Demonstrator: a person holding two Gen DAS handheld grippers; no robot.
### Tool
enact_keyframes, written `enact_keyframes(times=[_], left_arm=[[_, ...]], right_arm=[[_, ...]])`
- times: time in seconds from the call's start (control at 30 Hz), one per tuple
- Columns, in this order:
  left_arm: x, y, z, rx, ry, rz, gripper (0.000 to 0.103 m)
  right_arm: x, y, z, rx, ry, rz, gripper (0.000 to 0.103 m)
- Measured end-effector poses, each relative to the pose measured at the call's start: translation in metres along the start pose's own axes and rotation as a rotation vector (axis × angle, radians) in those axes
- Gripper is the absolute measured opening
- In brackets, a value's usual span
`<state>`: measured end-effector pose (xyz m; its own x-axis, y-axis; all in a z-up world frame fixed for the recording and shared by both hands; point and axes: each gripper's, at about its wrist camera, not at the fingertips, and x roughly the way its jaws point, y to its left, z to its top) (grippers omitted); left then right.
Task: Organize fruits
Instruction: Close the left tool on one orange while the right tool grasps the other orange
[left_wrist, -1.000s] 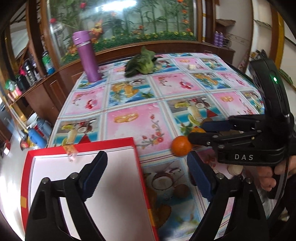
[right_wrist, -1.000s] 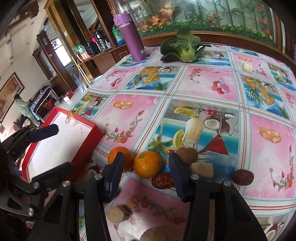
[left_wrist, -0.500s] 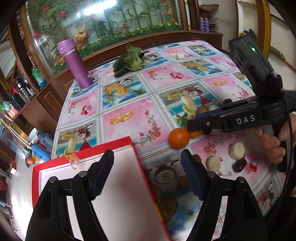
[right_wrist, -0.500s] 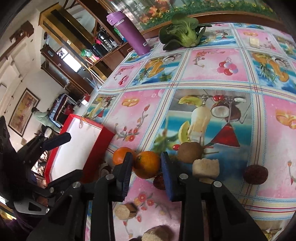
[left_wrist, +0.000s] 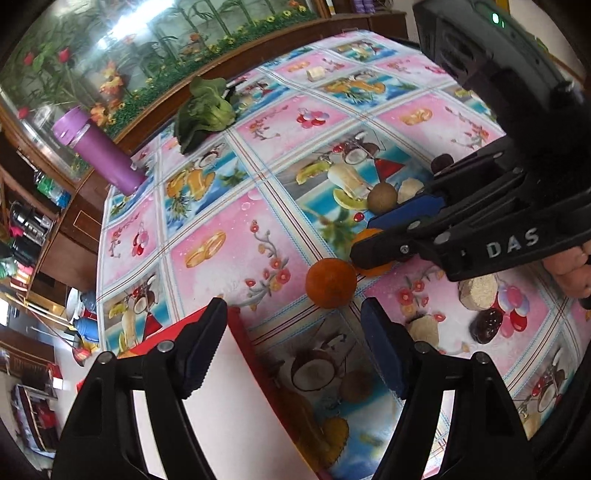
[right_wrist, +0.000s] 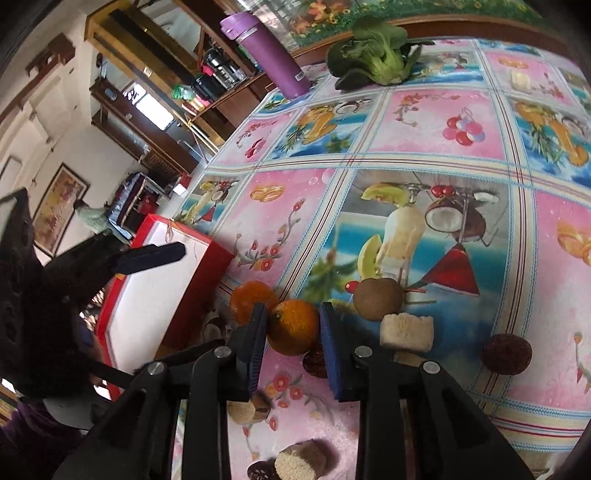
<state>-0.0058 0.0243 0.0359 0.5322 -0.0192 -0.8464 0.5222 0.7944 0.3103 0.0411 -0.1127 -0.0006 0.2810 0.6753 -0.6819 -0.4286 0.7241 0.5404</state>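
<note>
Right gripper (right_wrist: 291, 332) has its blue pads pressed on either side of a round orange tangerine (right_wrist: 293, 326) that rests on the fruit-patterned worktop (right_wrist: 424, 129). Left gripper (left_wrist: 291, 350) hangs spread wide and empty above the shallow red box with a white inside (right_wrist: 155, 291), which holds no fruit, so the sorting looks barely begun. A second orange tangerine (left_wrist: 330, 282), a brown kiwi-like fruit (right_wrist: 376, 297) and a dark reddish round fruit (right_wrist: 506, 353) lie loose. Right gripper reaches in low and level; left tilts downward.
</note>
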Motion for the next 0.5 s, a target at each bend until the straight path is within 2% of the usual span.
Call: enact_keyframes(times=[0.17,0.33,0.5], left_arm=[[0.012,-0.009,0.014,0.034,0.032,-0.015,0.074],[0.025,-0.015,0.024,0.030,0.068,-0.048,0.052],[0.035,-0.015,0.023,0.005,0.088,-0.087,0.039]], right_arm=[[-0.019,-0.017,0.005,0.110,-0.054,0.093,0.027],[-0.035,-0.028,0.008,0.187,-0.121,0.130,0.027],[-0.039,-0.025,0.010,0.179,-0.136,0.141,0.027]])
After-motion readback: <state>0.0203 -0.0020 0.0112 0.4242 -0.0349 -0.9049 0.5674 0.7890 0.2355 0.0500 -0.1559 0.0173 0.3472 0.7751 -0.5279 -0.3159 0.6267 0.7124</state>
